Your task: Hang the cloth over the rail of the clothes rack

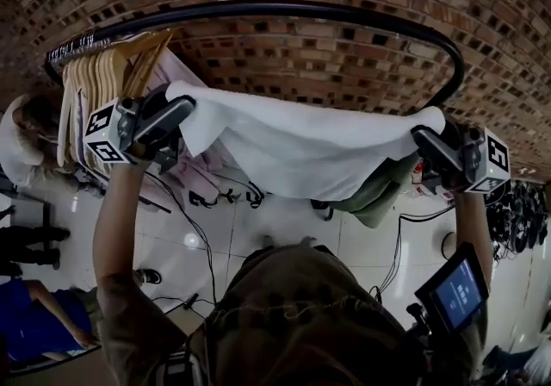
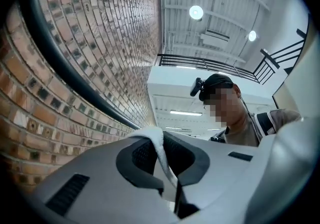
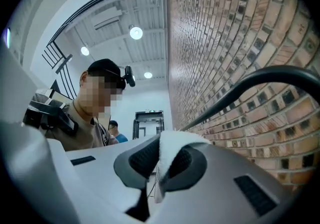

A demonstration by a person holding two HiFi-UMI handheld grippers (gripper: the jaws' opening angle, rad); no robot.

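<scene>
Cloth [image 1: 301, 147], white and soft, is stretched between the two grippers and sags a little in the middle. The left gripper [image 1: 182, 110] is clamped on one top corner and the right gripper [image 1: 428, 140] on the other. In each gripper view the dark pads are pressed together on a thin fold of white fabric, which pokes out past the fingertips. Both tools are held up on raised arms.

The rail [image 1: 284, 9], a black tube with rounded ends, runs beyond both sets of fingertips in the head view. A strip of brick wall [image 1: 344, 57] shows between it and the cloth's top edge, so the cloth hangs from the grippers alone and is not on the rail. In the left gripper view the rail sweeps past on the left of the jaws, against the bricks. In the right gripper view it curves past on the right.

A bunch of wooden hangers [image 1: 103, 74] sits at the rail's end just beyond the left gripper. Under the cloth, a pink garment [image 1: 198, 169] hangs below the left gripper's side and a green garment [image 1: 379, 190] below the right gripper. A small lit screen [image 1: 456, 294] is mounted on the forearm beneath the right gripper. Far below lies a white tiled floor [image 1: 284, 229] with black cables [image 1: 202, 238] trailing across it.
</scene>
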